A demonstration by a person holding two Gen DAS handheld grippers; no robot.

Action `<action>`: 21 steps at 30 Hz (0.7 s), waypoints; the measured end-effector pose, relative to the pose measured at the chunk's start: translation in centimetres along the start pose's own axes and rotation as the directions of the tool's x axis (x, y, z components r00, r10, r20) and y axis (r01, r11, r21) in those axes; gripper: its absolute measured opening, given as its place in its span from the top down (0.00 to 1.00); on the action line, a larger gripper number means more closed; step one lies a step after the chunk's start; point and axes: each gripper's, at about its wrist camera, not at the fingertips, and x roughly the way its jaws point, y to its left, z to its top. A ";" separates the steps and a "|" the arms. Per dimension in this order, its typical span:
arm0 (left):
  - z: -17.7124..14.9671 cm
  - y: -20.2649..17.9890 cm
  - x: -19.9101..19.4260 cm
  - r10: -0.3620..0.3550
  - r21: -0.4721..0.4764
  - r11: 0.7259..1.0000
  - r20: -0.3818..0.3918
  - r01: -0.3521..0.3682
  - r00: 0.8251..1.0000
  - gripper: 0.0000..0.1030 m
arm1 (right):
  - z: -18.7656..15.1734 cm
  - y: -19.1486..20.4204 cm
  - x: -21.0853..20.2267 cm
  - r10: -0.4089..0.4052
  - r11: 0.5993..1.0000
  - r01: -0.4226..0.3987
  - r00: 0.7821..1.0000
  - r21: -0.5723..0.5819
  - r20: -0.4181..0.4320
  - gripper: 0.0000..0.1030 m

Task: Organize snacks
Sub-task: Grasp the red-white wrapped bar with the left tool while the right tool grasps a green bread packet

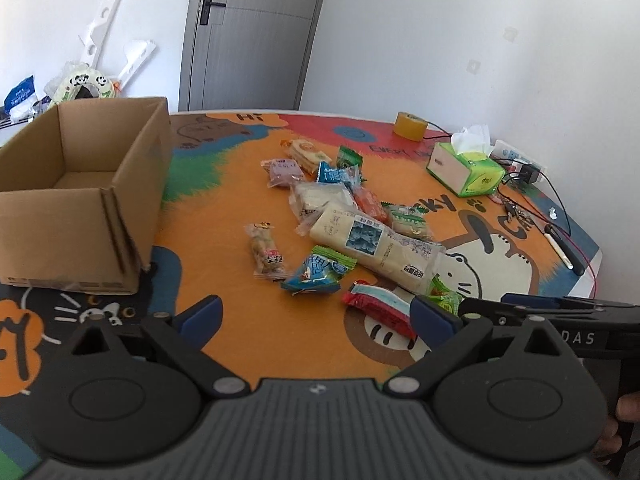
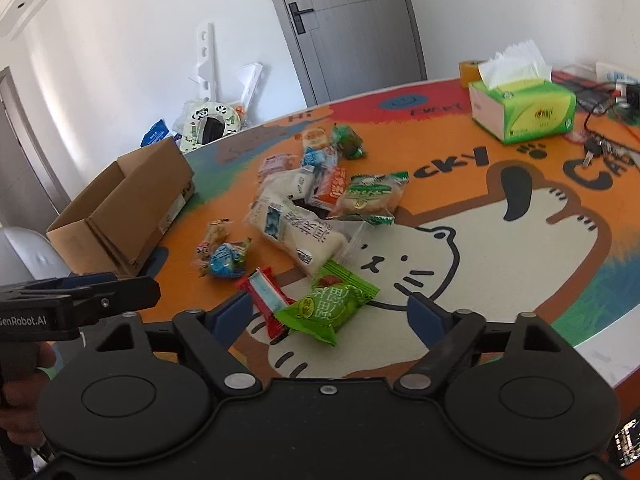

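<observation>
Several wrapped snacks lie in a loose pile (image 1: 344, 216) (image 2: 312, 200) on the orange cartoon mat. An open, empty cardboard box (image 1: 80, 184) (image 2: 120, 216) stands to the left of the pile. My right gripper (image 2: 330, 312) is low over the mat, its jaws apart around a green packet (image 2: 324, 308). A red packet (image 2: 264, 296) lies against its left finger (image 2: 236, 310), and the pads do not press on either. My left gripper (image 1: 318, 314) is open with bare mat between its fingers. The red packet (image 1: 376, 308) rests just beyond its right finger (image 1: 430, 314).
A green tissue box (image 1: 464, 172) (image 2: 524, 108), a yellow tape roll (image 1: 409, 126), keys (image 2: 596, 150), cables and a pen (image 1: 560, 248) sit at the far right. The table edge runs close on the right. Each gripper shows at the edge of the other's view.
</observation>
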 end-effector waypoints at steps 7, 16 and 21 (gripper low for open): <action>-0.1 -0.5 2.6 0.000 0.002 1.000 -0.036 0.000 0.999 0.07 | -0.3 -1.2 2.3 0.051 0.997 -0.049 0.998 0.054 -0.048 0.46; -0.1 -2.0 4.5 -0.009 0.004 1.000 -0.046 0.009 0.999 0.20 | -0.2 -2.5 2.8 0.051 0.997 -0.049 0.998 0.063 -0.040 0.76; -0.1 -3.6 5.7 -0.011 0.011 1.000 -0.059 0.011 0.998 0.27 | -0.4 -3.4 2.2 0.030 0.997 -0.028 0.999 0.071 -0.027 0.80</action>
